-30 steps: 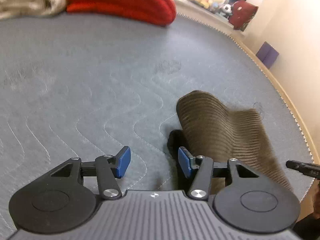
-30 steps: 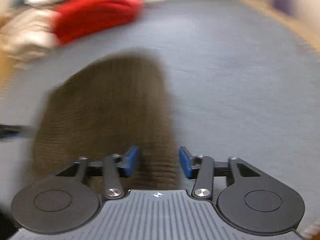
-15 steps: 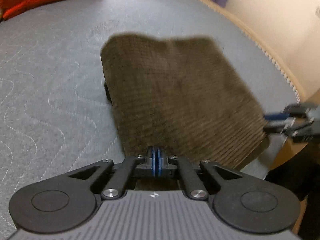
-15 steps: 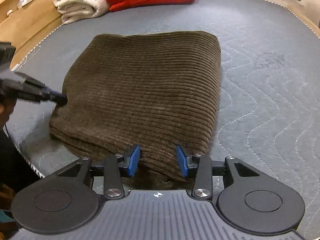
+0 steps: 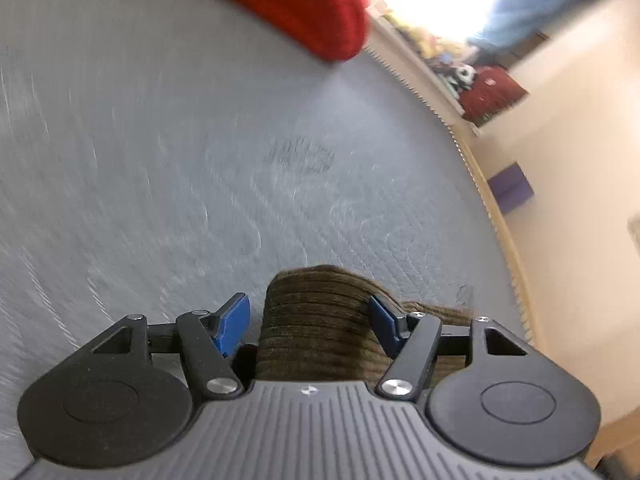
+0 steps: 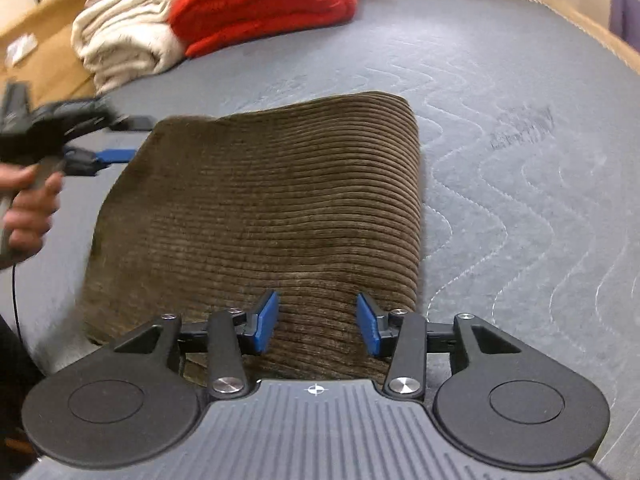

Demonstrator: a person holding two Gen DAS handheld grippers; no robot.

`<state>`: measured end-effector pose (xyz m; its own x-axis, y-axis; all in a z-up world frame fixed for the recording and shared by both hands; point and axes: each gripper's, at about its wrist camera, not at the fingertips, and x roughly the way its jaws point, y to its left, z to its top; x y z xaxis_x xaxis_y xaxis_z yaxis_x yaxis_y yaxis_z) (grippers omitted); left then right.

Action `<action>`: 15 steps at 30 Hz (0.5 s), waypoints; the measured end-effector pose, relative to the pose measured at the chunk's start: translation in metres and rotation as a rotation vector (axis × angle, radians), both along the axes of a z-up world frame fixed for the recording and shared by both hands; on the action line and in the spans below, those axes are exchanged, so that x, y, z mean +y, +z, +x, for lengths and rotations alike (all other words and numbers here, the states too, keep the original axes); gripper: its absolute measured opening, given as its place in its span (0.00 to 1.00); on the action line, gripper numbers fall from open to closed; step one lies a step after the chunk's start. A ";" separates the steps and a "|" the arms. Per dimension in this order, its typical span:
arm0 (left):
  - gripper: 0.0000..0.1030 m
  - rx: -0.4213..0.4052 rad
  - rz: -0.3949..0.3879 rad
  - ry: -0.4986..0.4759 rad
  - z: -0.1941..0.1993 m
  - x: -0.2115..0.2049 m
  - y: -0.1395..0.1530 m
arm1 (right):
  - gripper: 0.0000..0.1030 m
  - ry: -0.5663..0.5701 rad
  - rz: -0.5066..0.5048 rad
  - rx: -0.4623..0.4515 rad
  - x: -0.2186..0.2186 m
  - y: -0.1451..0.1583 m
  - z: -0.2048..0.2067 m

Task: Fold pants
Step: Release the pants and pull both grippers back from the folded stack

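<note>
A: Where are the pants (image 6: 260,216)?

B: Folded into a brown block on the grey mattress (image 6: 520,160), near its front edge. The folding looks about finished.

A: And the grippers?

B: The left hand-held gripper (image 5: 308,320) has just been opening, a fold edge between its pads, ungripped. The right hand-held gripper (image 6: 316,326) has opened too, over the near edge.

A: Next?

B: Probably smoothing or one last fold. The red blanket (image 6: 264,0) and cream blanket (image 6: 124,40) lie well apart.

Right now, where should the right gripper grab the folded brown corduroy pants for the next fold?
Take the folded brown corduroy pants at the near edge, where the right gripper already hangs with jaws open. Come from the near side, pinching the stacked layers: that edge sits thick and faces the fingers; the far edge curls away.
</note>
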<state>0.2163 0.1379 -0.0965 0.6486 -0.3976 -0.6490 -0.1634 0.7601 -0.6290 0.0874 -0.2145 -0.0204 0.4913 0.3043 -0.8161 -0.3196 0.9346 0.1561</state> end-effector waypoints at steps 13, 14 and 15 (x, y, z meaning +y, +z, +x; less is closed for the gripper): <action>0.41 -0.158 0.334 0.056 -0.016 0.001 0.058 | 0.46 0.026 -0.052 -0.020 0.004 0.006 -0.013; 0.41 -0.171 0.349 0.041 -0.025 -0.003 0.066 | 0.46 0.013 -0.044 -0.015 0.002 0.007 -0.014; 0.41 -0.168 0.362 0.013 -0.036 -0.009 0.072 | 0.46 0.004 -0.037 -0.009 0.000 0.007 -0.014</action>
